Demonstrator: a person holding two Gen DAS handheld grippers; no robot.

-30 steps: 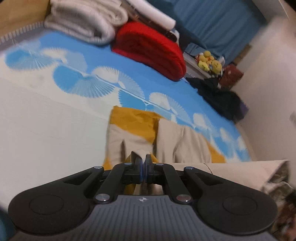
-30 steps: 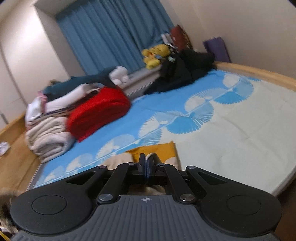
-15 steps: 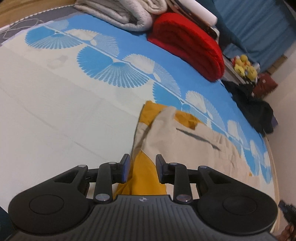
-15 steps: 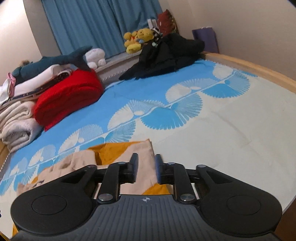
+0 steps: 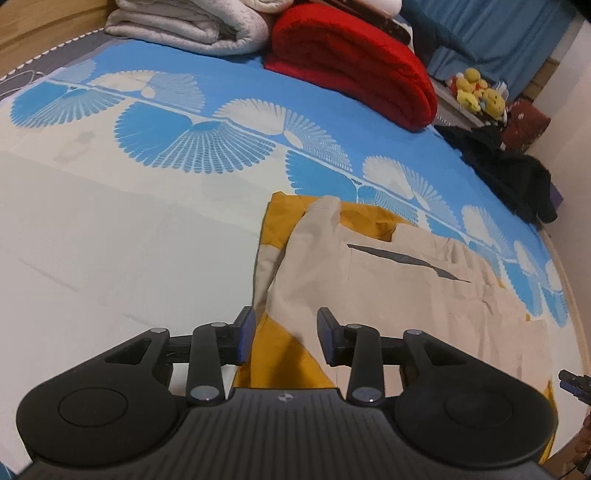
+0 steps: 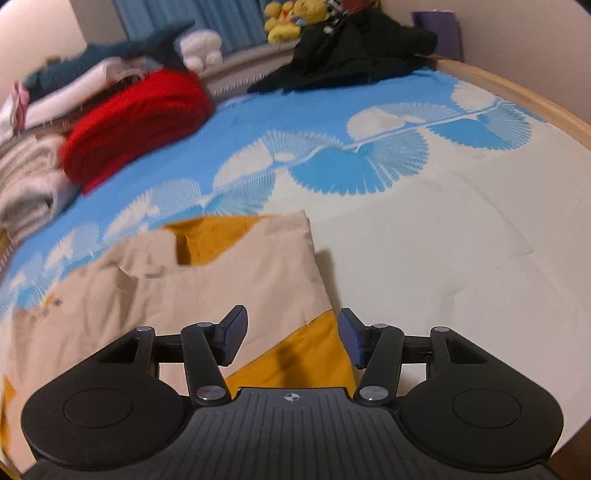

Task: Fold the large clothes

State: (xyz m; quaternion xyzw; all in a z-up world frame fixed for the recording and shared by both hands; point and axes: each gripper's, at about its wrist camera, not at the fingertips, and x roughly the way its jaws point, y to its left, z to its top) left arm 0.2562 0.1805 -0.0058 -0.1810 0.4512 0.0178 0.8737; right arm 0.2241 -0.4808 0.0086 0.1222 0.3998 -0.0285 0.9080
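A large beige and mustard-yellow garment point(image 5: 388, 280) lies spread on the bed, its beige side folded over the yellow. It also shows in the right wrist view point(image 6: 207, 288). My left gripper point(image 5: 286, 338) is open and empty, just above the garment's left near corner. My right gripper point(image 6: 291, 339) is open and empty, just above the garment's right near corner. Neither gripper holds cloth.
The bed cover point(image 5: 110, 229) is white with blue fan patterns. A red folded blanket point(image 5: 354, 62) and grey-white folded bedding point(image 5: 192, 26) lie at the far side. A black clothes pile point(image 5: 509, 177) and yellow plush toys point(image 5: 476, 96) sit beyond. A wooden bed edge point(image 6: 517, 96) runs on the right.
Both grippers were shut on the garment's edge a second ago. They have opened, let the cloth drop flat on the bed, and now hover over its near corners.
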